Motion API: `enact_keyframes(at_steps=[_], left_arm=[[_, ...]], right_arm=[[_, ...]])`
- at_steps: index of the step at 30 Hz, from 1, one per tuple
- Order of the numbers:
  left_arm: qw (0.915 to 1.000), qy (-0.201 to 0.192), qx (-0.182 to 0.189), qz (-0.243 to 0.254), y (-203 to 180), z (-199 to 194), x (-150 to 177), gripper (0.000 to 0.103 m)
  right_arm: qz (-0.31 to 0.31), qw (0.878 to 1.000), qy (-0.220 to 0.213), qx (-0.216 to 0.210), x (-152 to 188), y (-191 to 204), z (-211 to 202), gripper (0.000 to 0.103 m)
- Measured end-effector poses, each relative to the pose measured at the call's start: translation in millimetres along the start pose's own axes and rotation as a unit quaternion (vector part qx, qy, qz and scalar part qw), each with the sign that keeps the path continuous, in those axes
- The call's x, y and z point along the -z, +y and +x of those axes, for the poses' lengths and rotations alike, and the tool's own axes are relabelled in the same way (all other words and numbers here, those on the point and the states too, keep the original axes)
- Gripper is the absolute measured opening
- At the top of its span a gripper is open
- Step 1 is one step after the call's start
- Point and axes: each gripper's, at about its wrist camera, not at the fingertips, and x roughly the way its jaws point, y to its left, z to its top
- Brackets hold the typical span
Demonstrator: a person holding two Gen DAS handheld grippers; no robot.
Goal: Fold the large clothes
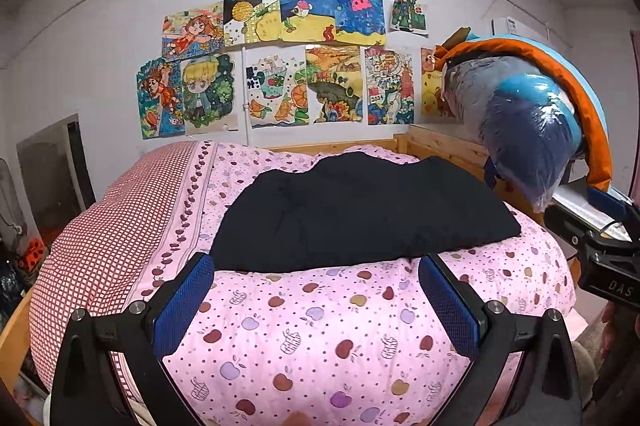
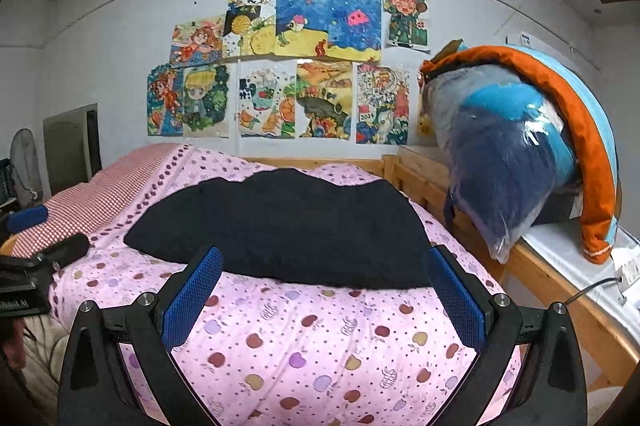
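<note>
On the middle of a bed, a black garment (image 1: 360,210) lies folded into a broad, lumpy rectangle, resting on a pink quilt (image 1: 320,338) printed with small apples in red, purple and tan. Just in front of the garment's near edge, the left gripper (image 1: 316,290) hovers above the quilt with its two blue-padded fingers (image 1: 184,302) spread wide and holding nothing. From the right wrist view the right gripper (image 2: 324,282) sits the same way, blue fingers (image 2: 456,302) splayed apart and empty, its tips close to the garment's front edge without clearly touching it. Along the left side of the quilt runs a red-and-white checked cover (image 1: 100,226). A pale wooden bed frame (image 2: 424,178) borders the far and right sides. To the right, a clear plastic bag of blue and grey bedding (image 2: 504,162) leans over the frame, with an orange and light blue sleeping bag (image 2: 588,146) draped over it. Colourful children's drawings (image 1: 296,58) cover the white wall behind the bed
</note>
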Motion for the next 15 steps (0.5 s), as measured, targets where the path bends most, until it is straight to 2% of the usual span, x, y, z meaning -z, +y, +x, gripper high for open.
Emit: enact_keyframes(at_steps=[3, 7, 15], left_arm=[[0.9998, -0.009, -0.015, 0.008, 0, 5, 7, 0.103], [0.9984, -0.002, -0.047, 0.032, -3, 18, 18, 0.103], [0.9994, 0.016, -0.027, 0.013, 0, 31, 27, 0.103]], right_arm=[[-0.004, 1.0, 0.005, 0.003, 8, 0, 6, 0.1], [0.0, 1.0, 0.022, -0.005, 20, -1, 16, 0.1], [0.003, 0.999, 0.026, -0.02, 36, -3, 25, 0.1]])
